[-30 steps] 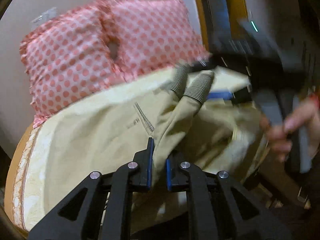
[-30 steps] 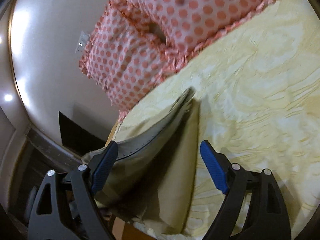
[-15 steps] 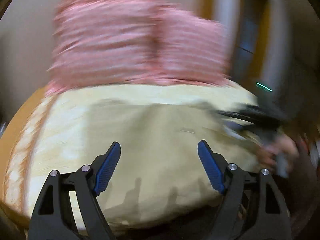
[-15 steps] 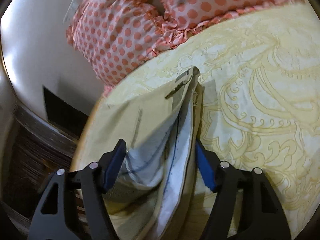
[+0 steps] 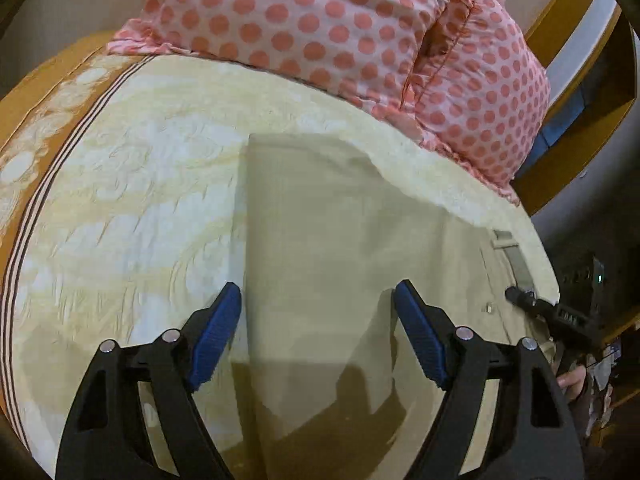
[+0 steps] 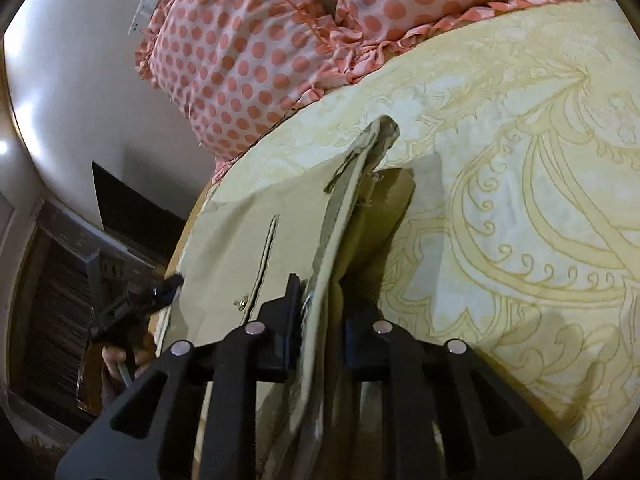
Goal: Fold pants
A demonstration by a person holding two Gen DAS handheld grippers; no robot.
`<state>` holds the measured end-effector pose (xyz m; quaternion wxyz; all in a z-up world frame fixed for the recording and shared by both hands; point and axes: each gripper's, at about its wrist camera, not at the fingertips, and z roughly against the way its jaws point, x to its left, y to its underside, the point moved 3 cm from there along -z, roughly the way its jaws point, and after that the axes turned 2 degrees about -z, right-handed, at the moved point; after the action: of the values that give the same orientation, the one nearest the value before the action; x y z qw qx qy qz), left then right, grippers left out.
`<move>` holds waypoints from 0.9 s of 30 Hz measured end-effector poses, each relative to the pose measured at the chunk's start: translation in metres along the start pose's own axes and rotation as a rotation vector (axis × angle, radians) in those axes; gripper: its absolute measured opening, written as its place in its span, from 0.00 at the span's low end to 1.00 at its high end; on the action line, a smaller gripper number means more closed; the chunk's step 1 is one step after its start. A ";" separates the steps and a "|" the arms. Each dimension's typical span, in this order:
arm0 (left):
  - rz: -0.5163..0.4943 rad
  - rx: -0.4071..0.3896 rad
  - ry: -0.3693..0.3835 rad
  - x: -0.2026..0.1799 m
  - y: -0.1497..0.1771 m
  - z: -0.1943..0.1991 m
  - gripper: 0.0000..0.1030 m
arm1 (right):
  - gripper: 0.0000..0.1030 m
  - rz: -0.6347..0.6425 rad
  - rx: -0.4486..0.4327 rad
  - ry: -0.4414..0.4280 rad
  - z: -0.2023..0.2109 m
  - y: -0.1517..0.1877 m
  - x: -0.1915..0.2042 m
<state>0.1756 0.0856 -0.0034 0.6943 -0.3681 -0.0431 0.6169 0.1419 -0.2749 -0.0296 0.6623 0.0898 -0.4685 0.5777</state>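
Khaki pants [image 5: 320, 232] lie folded flat on the pale yellow patterned bedspread [image 5: 132, 208]. My left gripper [image 5: 318, 336] is open and empty, hovering over the near part of the pants. In the right wrist view my right gripper [image 6: 318, 320] is shut on the waistband edge of the pants [image 6: 340, 216], which stands up between the fingers. The back pocket slit and its button [image 6: 242, 302] show to the left. The right gripper also shows in the left wrist view [image 5: 532, 304] at the waistband.
Two pink polka-dot pillows [image 5: 340, 28] lie at the head of the bed, also in the right wrist view [image 6: 260, 48]. The orange bed border [image 5: 36, 92] runs at left. Wooden furniture [image 5: 568, 52] stands at right. A dark shelf [image 6: 60, 288] stands beside the bed.
My left gripper let go of the pants, opened and drew back over them. My right gripper, open a second ago, closed on the waistband edge.
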 end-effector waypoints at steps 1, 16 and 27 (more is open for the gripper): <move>0.011 0.010 0.022 0.001 -0.005 -0.003 0.67 | 0.15 0.001 0.004 -0.008 0.000 -0.002 0.001; -0.109 -0.031 -0.168 -0.029 -0.117 -0.062 0.14 | 0.23 0.087 -0.142 0.253 -0.024 -0.121 -0.001; -0.169 -0.061 -0.023 -0.063 -0.054 -0.022 0.54 | 0.79 0.064 -0.047 0.050 -0.014 -0.074 0.016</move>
<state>0.2168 0.0214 0.0357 0.7318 -0.3771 -0.1007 0.5587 0.2097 -0.2780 0.0058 0.6571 0.0448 -0.4678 0.5894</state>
